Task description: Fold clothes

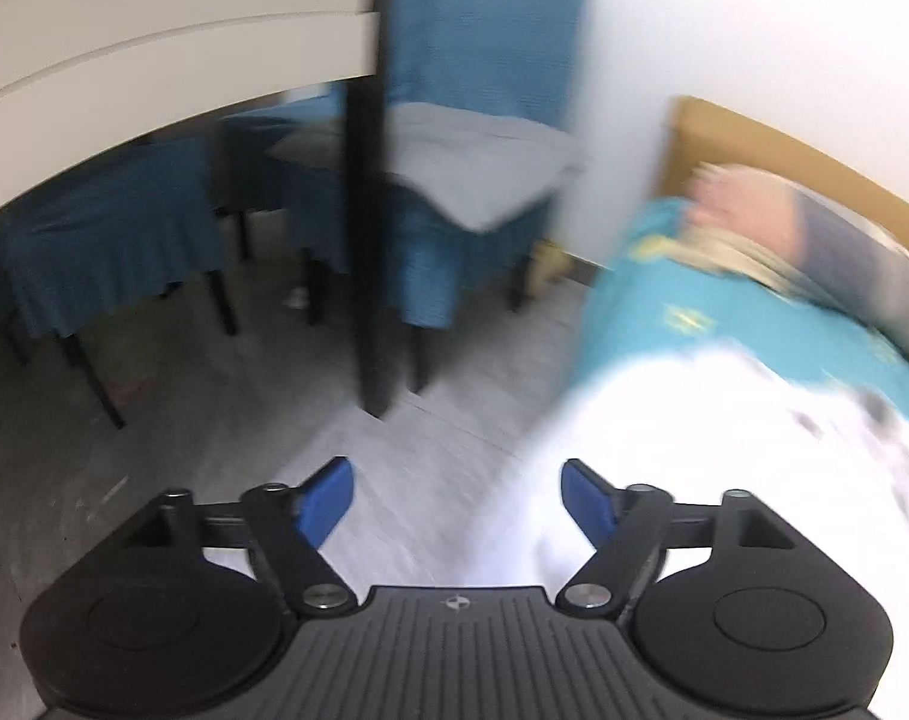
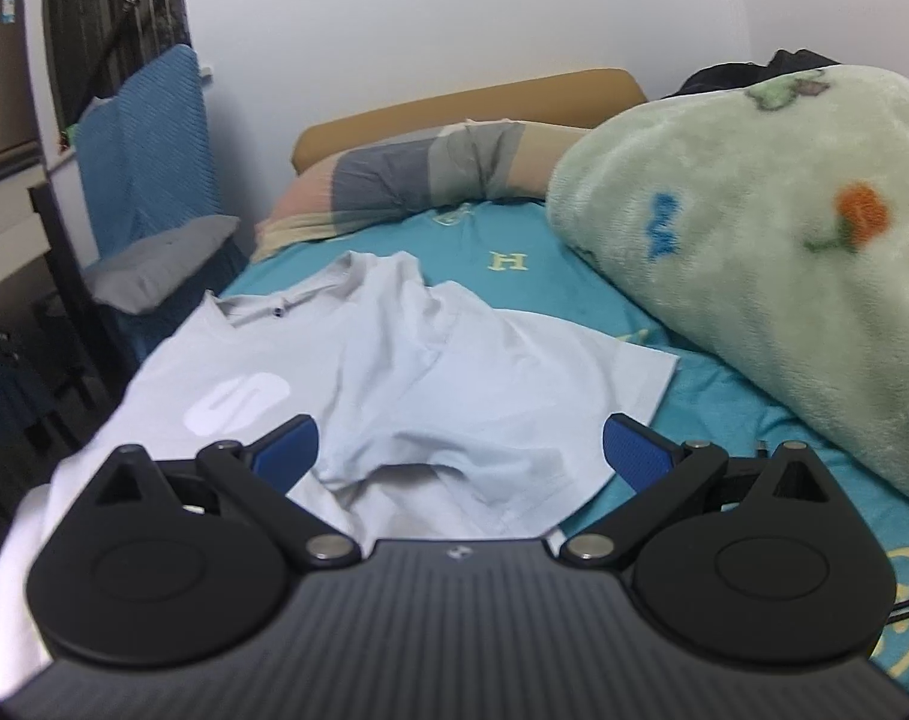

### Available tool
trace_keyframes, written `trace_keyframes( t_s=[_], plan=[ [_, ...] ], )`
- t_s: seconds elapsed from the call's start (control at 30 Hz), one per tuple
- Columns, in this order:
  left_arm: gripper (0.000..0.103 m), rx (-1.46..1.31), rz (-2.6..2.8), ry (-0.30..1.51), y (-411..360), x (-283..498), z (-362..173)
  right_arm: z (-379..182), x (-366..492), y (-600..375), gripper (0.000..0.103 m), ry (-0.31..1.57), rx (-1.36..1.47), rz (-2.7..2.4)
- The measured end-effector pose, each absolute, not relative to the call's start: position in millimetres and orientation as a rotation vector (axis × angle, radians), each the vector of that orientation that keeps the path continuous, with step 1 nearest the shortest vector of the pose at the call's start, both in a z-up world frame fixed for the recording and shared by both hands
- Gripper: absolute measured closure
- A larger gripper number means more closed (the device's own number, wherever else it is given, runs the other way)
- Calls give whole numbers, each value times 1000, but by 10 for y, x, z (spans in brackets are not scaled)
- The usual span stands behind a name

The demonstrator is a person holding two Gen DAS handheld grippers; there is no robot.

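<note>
The white T-shirt (image 2: 394,372) lies spread on the bed (image 2: 724,414), collar toward the pillow (image 2: 406,180) and its nearest edge rumpled into a fold just ahead of the right tongs (image 2: 460,450). Those tongs stand wide with nothing between them, hovering over the shirt's near edge. The left tongs (image 1: 457,498) are also wide and empty, aimed off the side of the bed toward the floor (image 1: 214,420) and a blue-covered chair (image 1: 454,180), with the shirt a blurred white mass to their right.

The folding seems to be between grips: neither tool holds cloth. The next move likely calls for each to pinch an edge of the shirt and carry it across.

On the shirt, left of the rumple, sits a white S-shaped logo (image 2: 238,402); beyond the collar, the bedsheet shows a yellow "H" (image 2: 507,261).
</note>
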State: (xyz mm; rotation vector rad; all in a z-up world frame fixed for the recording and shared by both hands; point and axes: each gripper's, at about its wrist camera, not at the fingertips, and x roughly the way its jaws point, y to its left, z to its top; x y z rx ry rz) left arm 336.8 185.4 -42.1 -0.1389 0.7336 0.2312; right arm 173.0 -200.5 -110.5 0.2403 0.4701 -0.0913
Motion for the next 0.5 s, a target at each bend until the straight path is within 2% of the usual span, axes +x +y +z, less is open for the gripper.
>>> trace_keyframes(
  t_s=[0.3,0.5],
  plan=[
    [14,-191,11,685,505,1582,122,-1016,1512,-2181,0,452,331,16],
    [13,-255,-57,656,24,863,52,-918,1266,-2390,1,498,418,115]
  ],
)
